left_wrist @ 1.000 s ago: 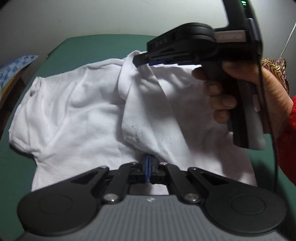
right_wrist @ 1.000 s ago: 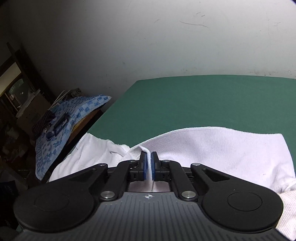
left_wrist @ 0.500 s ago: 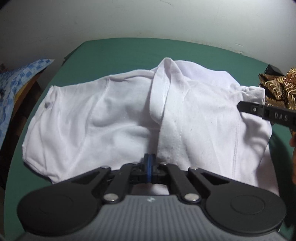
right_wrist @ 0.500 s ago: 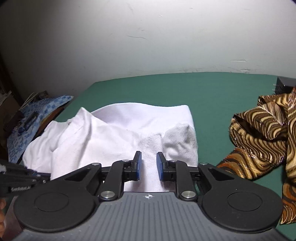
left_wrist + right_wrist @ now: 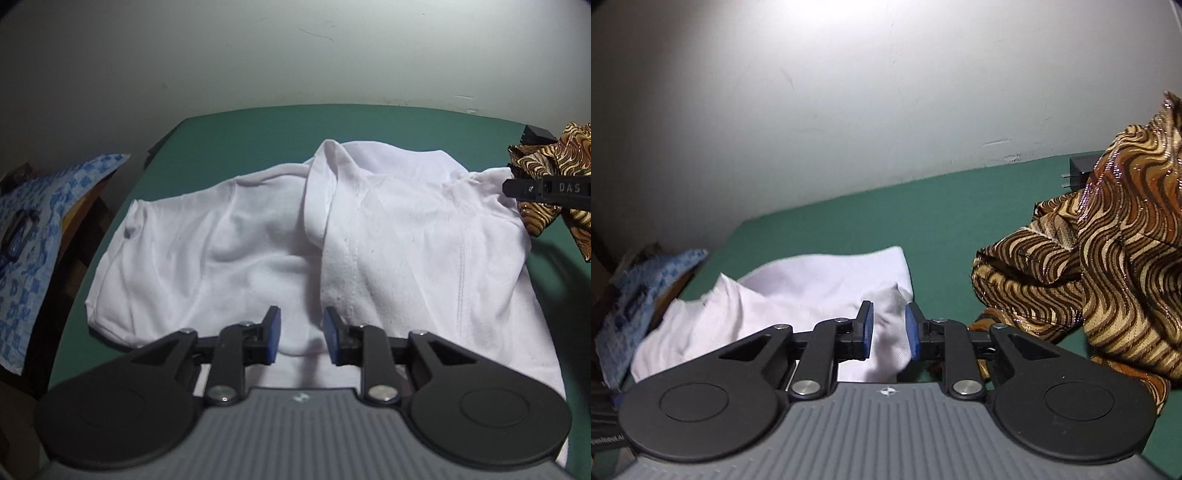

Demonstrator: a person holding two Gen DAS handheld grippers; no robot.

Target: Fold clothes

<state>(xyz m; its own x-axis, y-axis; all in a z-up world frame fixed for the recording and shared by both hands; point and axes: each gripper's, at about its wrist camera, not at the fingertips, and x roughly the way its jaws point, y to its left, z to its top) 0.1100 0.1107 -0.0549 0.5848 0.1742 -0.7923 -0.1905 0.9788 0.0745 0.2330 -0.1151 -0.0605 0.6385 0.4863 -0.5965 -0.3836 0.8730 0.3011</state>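
Note:
A white T-shirt [image 5: 388, 236] lies spread on the green table [image 5: 240, 140], with one side folded over toward the middle in a raised ridge. My left gripper [image 5: 301, 336] hovers over its near hem; the jaws are opening and the blue pads stand apart, with cloth beneath but not pinched. My right gripper [image 5: 889, 330] sits at the shirt's right corner [image 5: 886, 295]; its jaws are closing, white cloth shows in the gap, and the pads do not press on it. One finger of the right gripper [image 5: 532, 188] pokes in at the right edge of the left wrist view.
A crumpled brown-and-gold patterned garment [image 5: 1089, 258] lies just right of the shirt. Behind it sits a black plug adapter [image 5: 1078, 170]. A blue checked cloth [image 5: 29, 229] hangs on furniture off the table's left edge. A pale wall runs behind the table.
My left gripper, shut on the shirt's fold a moment ago, has opened and let it go. My right gripper released the shirt's edge and swung right, toward the patterned garment.

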